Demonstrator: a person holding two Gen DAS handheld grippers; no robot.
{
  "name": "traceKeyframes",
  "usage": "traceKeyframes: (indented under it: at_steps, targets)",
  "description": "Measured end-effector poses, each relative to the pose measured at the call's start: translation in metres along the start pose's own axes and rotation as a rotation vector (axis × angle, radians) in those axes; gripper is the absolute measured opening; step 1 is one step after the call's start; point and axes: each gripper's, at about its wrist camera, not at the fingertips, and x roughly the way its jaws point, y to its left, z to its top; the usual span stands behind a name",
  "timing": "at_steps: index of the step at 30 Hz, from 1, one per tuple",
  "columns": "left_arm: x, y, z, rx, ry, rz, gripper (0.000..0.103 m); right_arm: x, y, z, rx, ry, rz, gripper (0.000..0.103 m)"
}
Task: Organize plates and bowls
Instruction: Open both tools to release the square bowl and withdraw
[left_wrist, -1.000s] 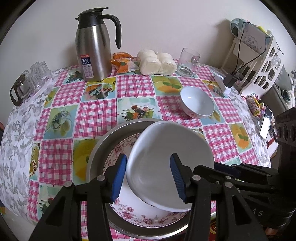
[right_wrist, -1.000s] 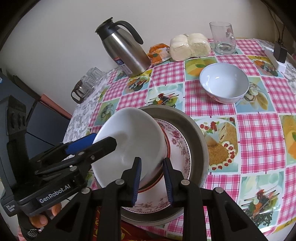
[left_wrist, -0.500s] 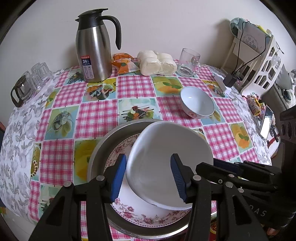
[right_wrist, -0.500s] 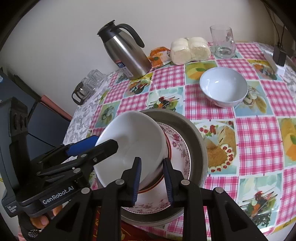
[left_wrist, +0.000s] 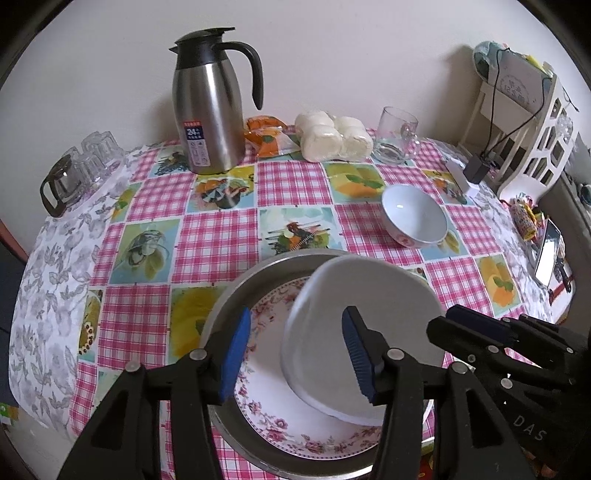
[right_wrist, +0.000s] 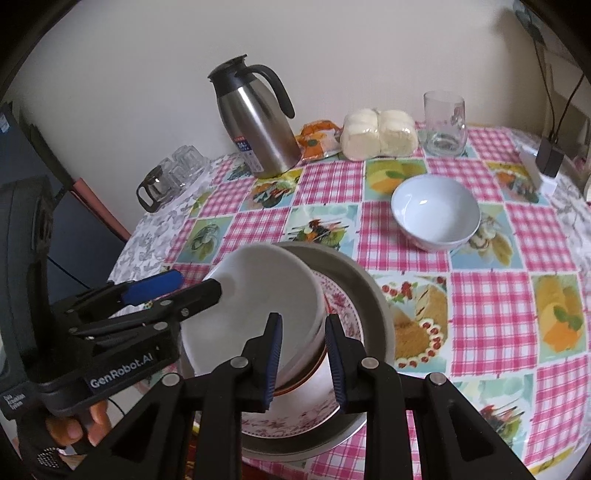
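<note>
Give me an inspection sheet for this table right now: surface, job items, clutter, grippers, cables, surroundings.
Surface: checked tablecloth on a round table, flat.
Job's things: white bowl tilted over a floral plate, which lies in a metal pan; second bowl upright, apart from the pan.
Clutter: thermos jug, orange packet, wrapped buns, glass mug, glassware at the far left edge.
Grippers: right gripper clamped on the white bowl's wall; left gripper opening, the bowl's rim between its jaws, pads off it.
Cables: black adapter with a lead running up to a white rack.
Surroundings: plain wall behind the table.
</note>
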Motion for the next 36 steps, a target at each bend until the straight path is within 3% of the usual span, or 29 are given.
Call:
traceKeyframes:
  at_steps: [2,4,7,10,12,17,23,28,36]
  targets:
    - [-0.001,0.001,0.001,-0.008,-0.007,-0.008,0.059,-0.001,0.0,0.001,-0.013,-0.012,-0.026,0.027]
    - [-0.002,0.002,0.001,-0.017,-0.011,-0.007,0.06,-0.002,0.0,0.001,-0.023,-0.019,-0.056,0.039]
    - [-0.001,0.005,0.002,-0.034,-0.015,0.021,0.063,-0.002,-0.001,0.002,-0.045,-0.03,-0.097,0.049]
    - [0.0,0.012,0.003,-0.066,-0.022,0.039,0.074,-0.003,-0.002,0.002,-0.05,-0.046,-0.101,0.063]
    - [0.002,0.02,0.003,-0.101,-0.024,0.039,0.084,-0.003,-0.004,0.003,-0.048,-0.054,-0.1,0.067]
    - [0.004,0.038,0.002,-0.18,-0.041,0.058,0.091,-0.002,-0.01,0.004,-0.027,-0.056,-0.096,0.076]
    - [0.003,0.053,0.001,-0.255,-0.062,0.081,0.093,-0.004,-0.016,0.006,-0.008,-0.072,-0.09,0.085]
    - [0.002,0.054,0.001,-0.275,-0.089,0.102,0.1,-0.007,-0.021,0.006,-0.01,-0.088,-0.099,0.1]
    - [-0.007,0.049,0.003,-0.29,-0.156,0.138,0.1,-0.014,-0.038,0.009,0.016,-0.121,-0.137,0.103]
